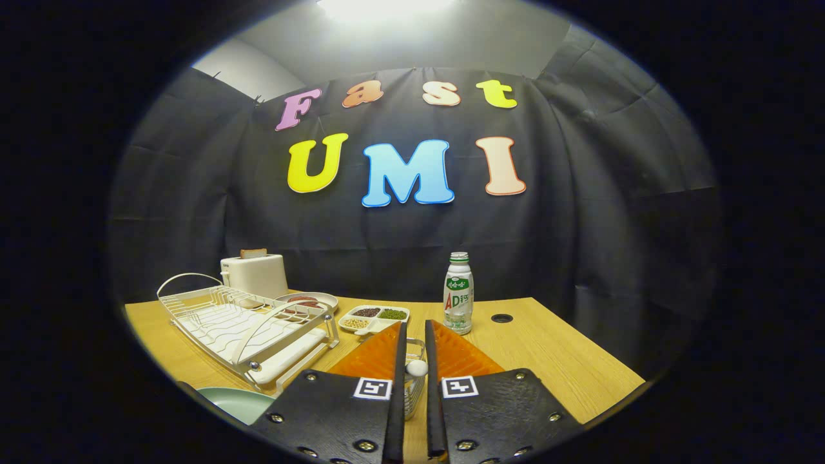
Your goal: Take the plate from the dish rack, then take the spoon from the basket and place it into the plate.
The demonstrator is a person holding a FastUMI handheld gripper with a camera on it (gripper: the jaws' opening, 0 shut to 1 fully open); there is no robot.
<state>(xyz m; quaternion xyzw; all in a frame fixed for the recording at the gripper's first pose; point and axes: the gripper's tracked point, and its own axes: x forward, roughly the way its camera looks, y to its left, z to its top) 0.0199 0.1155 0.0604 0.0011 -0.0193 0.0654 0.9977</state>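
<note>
- Wooden tabletop [554, 361] carries everything we see, and we count the things on it one by one.
- We count one white wire dish rack [248, 325], sitting ahead of the gripper and to its left; its slots hold no plate.
- We count one pale green plate [235, 403], lying flat on the table just in front of the dish rack and beside the left finger.
- We count one wire basket [416, 361], showing in the narrow gap between the two fingers.
- We count one white rounded piece, which we take for the end of the spoon [416, 367], sitting in that gap at the basket.
- We count one white toaster [255, 274] behind the dish rack, with a slice of bread sticking out of its top.
- We count one round dish with red pieces [308, 301] just beside the toaster, and one divided tray [374, 317] with three kinds of grain or beans next to it.
- We count one upright bottle [458, 293] with a green and white label, beyond the right finger.
- Our gripper [412, 328] has its fingers drawn nearly together, leaving only a slim gap.
- We cannot tell whether the fingers press on the spoon or merely frame it.
</note>
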